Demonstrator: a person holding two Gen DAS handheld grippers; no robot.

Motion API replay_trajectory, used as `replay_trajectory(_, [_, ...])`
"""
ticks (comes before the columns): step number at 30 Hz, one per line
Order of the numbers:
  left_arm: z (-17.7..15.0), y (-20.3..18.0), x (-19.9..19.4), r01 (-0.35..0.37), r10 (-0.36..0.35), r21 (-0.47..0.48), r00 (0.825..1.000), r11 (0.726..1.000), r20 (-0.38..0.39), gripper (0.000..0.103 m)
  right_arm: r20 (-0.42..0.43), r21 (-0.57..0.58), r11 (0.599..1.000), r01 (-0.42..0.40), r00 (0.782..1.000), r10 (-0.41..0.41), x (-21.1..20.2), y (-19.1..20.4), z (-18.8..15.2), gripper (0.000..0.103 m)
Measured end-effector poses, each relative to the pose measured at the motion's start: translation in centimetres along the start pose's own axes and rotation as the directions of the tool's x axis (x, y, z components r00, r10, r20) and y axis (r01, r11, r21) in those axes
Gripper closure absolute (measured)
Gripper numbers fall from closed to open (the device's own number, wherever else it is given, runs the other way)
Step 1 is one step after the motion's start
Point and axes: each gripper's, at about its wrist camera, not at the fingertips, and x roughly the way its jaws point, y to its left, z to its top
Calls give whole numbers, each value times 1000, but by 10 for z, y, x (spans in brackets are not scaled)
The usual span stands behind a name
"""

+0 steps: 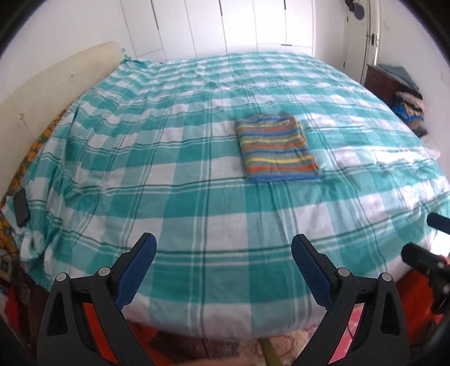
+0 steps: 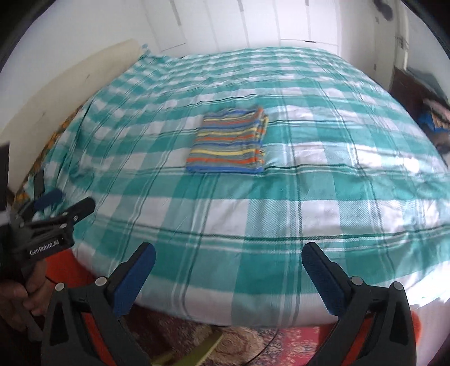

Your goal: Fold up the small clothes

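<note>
Folded garment on bed, wardrobe behind.

A wide bed fills the room, spread with a teal-and-white checked cover. A padded cream headboard runs along its left side. Behind it stand white wardrobe doors against white walls. On the right, a dark wooden chest carries piled fabrics beside a white door. A patterned red rug covers the floor. Daylight brightens the cover's right side.
</note>
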Motion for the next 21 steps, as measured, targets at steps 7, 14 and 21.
replay_trajectory(7, [-9,0,-21,47,-47,4,999,999,-10,1,8,-106,994,24,1000,-23,-20,34,-5,0])
replay_trajectory(14, [-26,1,-24,121,-122,-25,989,992,-88,0,-31,-127,991,40,999,-44,-25,45,-20,0])
replay_trajectory(21, [-46,-1,-34,58,-54,29,991,998,-120,1,-101,-162,986,27,994,-44,-28,59,-38,0])
